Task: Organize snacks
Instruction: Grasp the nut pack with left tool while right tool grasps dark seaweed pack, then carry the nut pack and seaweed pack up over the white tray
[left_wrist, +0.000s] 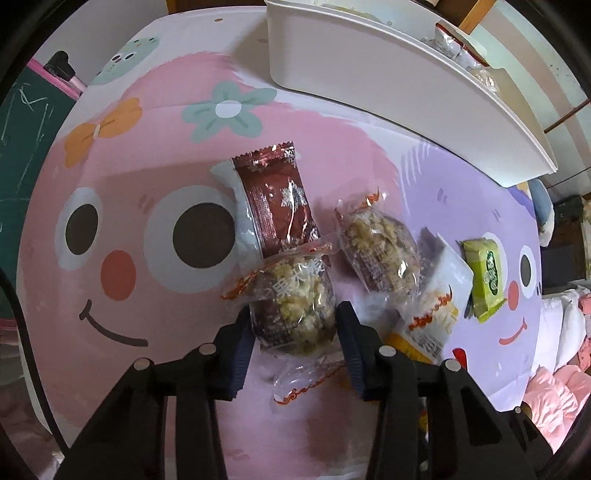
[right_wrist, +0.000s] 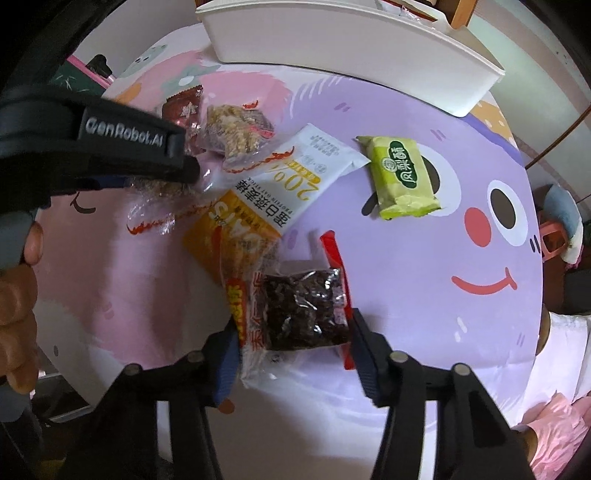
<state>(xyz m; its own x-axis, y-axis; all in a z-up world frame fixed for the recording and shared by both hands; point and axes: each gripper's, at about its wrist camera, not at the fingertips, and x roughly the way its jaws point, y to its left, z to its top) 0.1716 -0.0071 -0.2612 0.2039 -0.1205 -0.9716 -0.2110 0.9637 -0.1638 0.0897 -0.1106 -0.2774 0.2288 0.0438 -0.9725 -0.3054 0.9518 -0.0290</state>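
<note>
My left gripper (left_wrist: 293, 325) is shut on a clear-wrapped oat cake (left_wrist: 293, 310) on the cartoon tablecloth; it shows from the side in the right wrist view (right_wrist: 184, 171). A brown packet (left_wrist: 277, 199) lies just beyond it, a second oat cake (left_wrist: 380, 243) to the right. My right gripper (right_wrist: 293, 339) is shut on a clear packet of dark dried fruit (right_wrist: 301, 310) with red edging. An orange-white oat bar packet (right_wrist: 273, 192) and a green pastry packet (right_wrist: 402, 173) lie ahead. A white bin (right_wrist: 332, 48) stands at the table's far side.
The white bin (left_wrist: 388, 92) holds several packets at its right end. The table edge curves away on the right, with pink bedding (left_wrist: 554, 398) beyond it. A green chalkboard (left_wrist: 22, 147) stands at the far left.
</note>
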